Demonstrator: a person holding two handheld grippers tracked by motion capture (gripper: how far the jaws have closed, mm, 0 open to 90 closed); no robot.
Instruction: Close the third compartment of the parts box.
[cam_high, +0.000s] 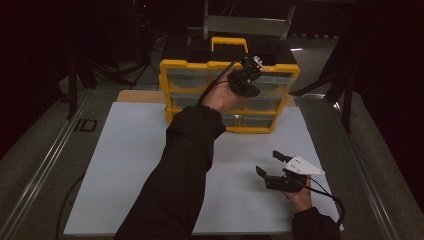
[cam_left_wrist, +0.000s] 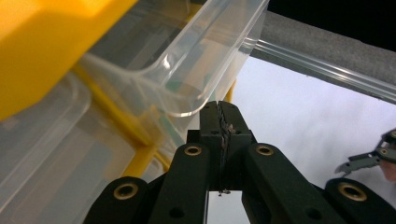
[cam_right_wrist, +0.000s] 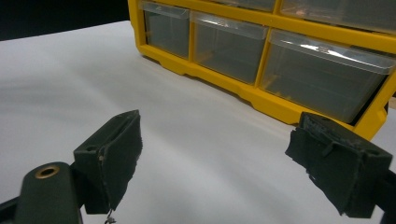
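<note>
The clear plastic drawer (cam_left_wrist: 187, 60) with a rounded front lip stands pulled partway out of the top row of the yellow plastic organiser cabinet (cam_high: 229, 95), which sits upright at the far edge of the white sheet (cam_high: 125, 170) covering the counter. The cabinet carries a yellow carry handle (cam_high: 229, 44) on its black top and holds rows of transparent drawers behind a yellow frame. In the left gripper view the drawer's curved lower lip hangs just above and touching, or very nearly touching, the tips of the left gripper (cam_left_wrist: 219, 109); whether the lip is actually pinched cannot be told, since the jaws show pressed flat together with no visible gap. In the high view the left gripper (cam_high: 246, 77) is raised in front of the upper right drawers, the dark-sleeved forearm (cam_high: 180, 175) reaching diagonally across the sheet to it. The right gripper (cam_high: 270, 165) lies low over the near right part of the sheet, well apart from the cabinet, a grey three-cornered plate (cam_high: 302, 166) on top and a black cable (cam_high: 330, 197) looping behind. Its jaws stand wide apart with nothing between them, and in the right gripper view they frame bare white sheet with the cabinet's bottom row of drawers (cam_right_wrist: 229, 46) beyond.
</note>
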